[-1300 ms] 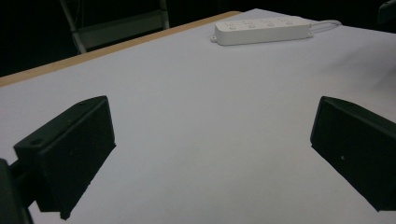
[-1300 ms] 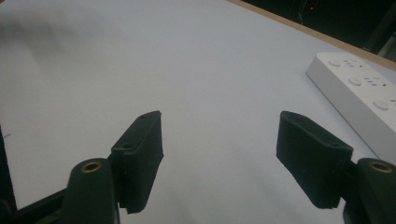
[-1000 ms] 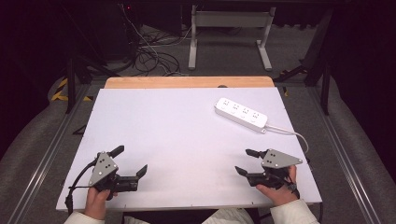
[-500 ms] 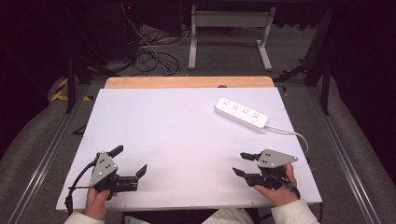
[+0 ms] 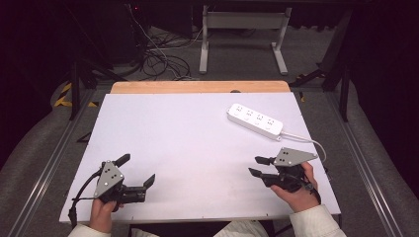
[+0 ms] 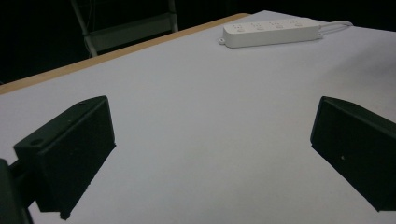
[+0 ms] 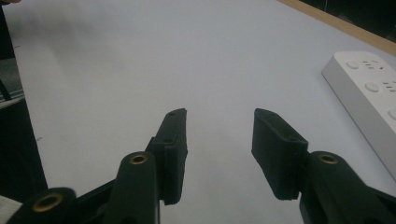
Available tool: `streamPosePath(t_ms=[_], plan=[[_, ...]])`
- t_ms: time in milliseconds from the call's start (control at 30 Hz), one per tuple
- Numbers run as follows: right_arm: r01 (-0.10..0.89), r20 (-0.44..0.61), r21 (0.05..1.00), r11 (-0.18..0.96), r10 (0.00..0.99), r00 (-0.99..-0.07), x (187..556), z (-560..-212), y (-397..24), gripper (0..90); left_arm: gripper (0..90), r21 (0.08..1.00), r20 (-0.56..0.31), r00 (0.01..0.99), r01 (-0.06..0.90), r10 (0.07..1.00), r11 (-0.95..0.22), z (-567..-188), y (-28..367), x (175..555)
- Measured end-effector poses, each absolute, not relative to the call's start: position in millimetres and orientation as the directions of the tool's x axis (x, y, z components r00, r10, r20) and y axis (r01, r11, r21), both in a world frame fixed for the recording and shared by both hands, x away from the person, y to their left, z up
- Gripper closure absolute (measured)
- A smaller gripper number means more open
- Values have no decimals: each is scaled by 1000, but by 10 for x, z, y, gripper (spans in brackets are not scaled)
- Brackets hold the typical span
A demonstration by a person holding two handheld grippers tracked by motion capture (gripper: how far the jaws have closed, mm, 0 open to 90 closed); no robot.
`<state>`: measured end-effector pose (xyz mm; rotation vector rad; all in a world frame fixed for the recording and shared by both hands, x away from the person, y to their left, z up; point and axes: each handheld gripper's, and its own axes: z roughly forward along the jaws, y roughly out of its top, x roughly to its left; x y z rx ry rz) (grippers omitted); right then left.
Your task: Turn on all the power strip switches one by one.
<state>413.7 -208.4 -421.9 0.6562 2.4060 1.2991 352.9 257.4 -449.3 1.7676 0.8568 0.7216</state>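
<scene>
A white table [image 5: 188,143] with a wooden strip along its far edge takes up most of the high view. Beyond it, on the dark floor, stand a grey metal frame [image 5: 243,34] and a tangle of cables [image 5: 158,54].

On the table's far right part lies a white power strip [image 5: 255,120]. Its long axis runs diagonally, from the far end nearer the table's middle to the near end at the right edge. There a white cord [image 5: 310,141] leaves it and curves toward the right gripper. Bare tabletop lies between the strip and both grippers.

The left gripper [image 5: 134,170] is held at the near left corner, its fingers spread wide apart and empty, aimed toward the table's right side. The right gripper [image 5: 260,166] is at the near right, just this side of the cord, pointing left; its fingers [image 7: 173,149] stand parted with a clear gap, nothing between them.
</scene>
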Motion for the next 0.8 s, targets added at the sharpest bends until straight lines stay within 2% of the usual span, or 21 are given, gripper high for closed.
streamPosePath(t_ms=[100,200,367,500,800], plan=[[243,-64,844,479,538,-841,4156,-4199,-2090,584,2,944,83,571,218,817,-248,-4493,2574,3529],[253,-42,846,470,530,-847,4177,-4175,-2092,679,2,943,85,569,220,818,-251,-4491,2574,3525],[236,-59,850,471,530,-846,4199,-4117,-2077,742,2,944,82,571,219,817,-248,-4490,2575,3523],[257,-75,828,499,552,-831,4264,-4036,-2068,900,2,944,83,571,219,817,-248,-4489,2577,3522],[287,-57,821,494,570,-820,4474,-3877,-2075,900,2,944,84,568,218,819,-248,-4489,2575,3519]])
